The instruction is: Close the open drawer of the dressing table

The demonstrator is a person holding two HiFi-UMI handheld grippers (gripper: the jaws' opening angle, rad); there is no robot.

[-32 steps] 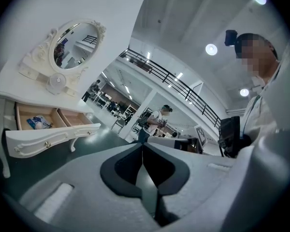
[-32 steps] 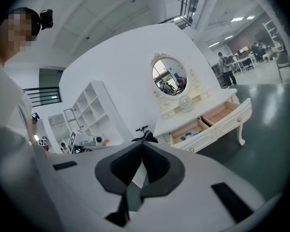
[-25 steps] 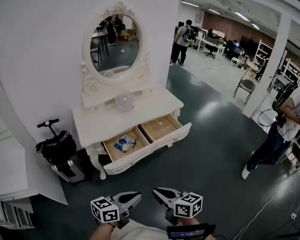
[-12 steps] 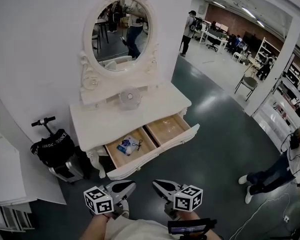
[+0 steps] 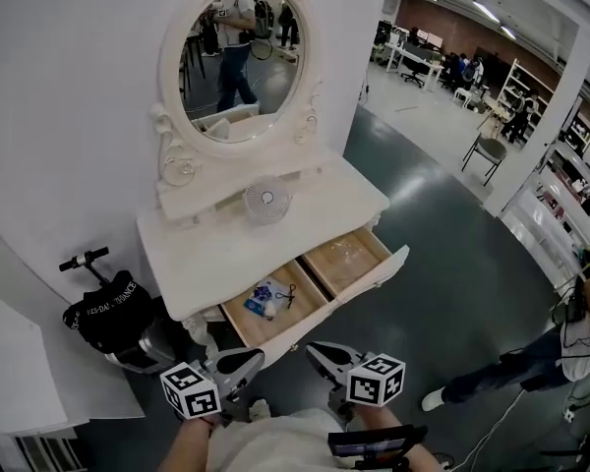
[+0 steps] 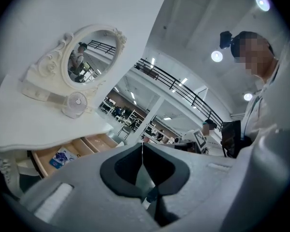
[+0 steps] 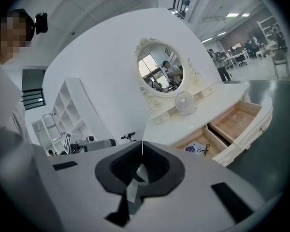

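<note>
Both grippers are shut, each pair of jaws meeting tip to tip with nothing between them. In the head view, the left gripper (image 5: 244,362) and right gripper (image 5: 324,354) sit side by side, low in the frame. They point towards the white carved dressing table (image 5: 206,254) and are not touching it.

The table's wide wooden-lined drawer (image 5: 374,279) stands pulled out. Its curved white front edge runs diagonally just beyond the gripper tips. The drawer's left compartment holds a blue-and-white packet (image 5: 265,301) with a thin black cord (image 5: 289,292) beside it.

A small round white fan (image 5: 266,201) stands on the tabletop below the oval mirror (image 5: 244,52).

A black bag (image 5: 106,308) sits just beside the table's left leg, against the white wall. To the right of the drawer, the dark green floor (image 5: 442,264) lies open. A person (image 5: 570,334) stands well apart at the frame's right edge.
</note>
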